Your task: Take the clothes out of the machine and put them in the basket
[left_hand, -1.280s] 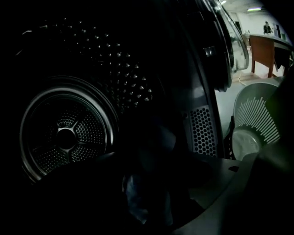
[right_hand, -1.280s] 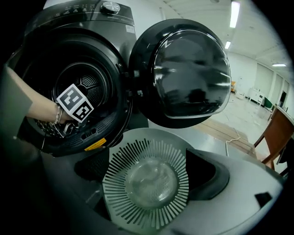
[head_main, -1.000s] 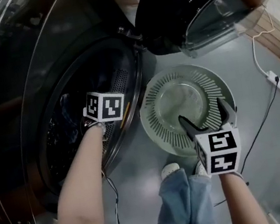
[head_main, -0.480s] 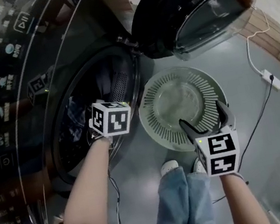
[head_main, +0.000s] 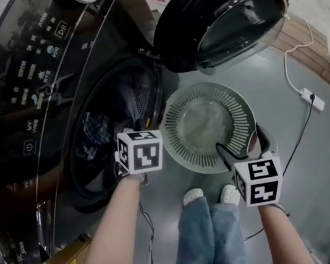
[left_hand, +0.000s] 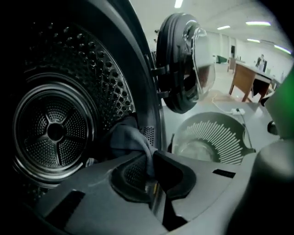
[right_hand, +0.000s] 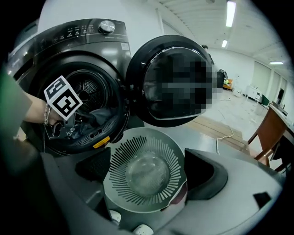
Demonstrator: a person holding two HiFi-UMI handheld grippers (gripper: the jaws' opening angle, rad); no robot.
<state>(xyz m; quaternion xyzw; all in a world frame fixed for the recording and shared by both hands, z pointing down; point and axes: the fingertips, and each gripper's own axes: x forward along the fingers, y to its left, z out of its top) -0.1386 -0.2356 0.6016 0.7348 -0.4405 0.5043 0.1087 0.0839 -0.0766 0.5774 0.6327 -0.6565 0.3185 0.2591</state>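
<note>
Grey floor [head_main: 323, 161] is bearing the basket [head_main: 237, 107] just right of the drum [left_hand: 92, 59], where the left gripper [left_hand: 152, 170] is clamping a cloth [left_hand: 129, 140]; the right gripper [head_main: 240, 141] is hovering agape, empty, above it.

**Blue jeans, pale shoes, two grey grippers**

The person wears loose blue jeans [head_main: 208, 240] and light-coloured shoes [head_main: 193, 197]. The left gripper [left_hand: 151, 161] and right gripper [head_main: 241, 147] have smooth grey bodies with black jaw pads. Each carries a white cube [head_main: 140, 152] printed with black square markers. A thin dark cable [head_main: 147, 225] hangs beside the left forearm.
</note>
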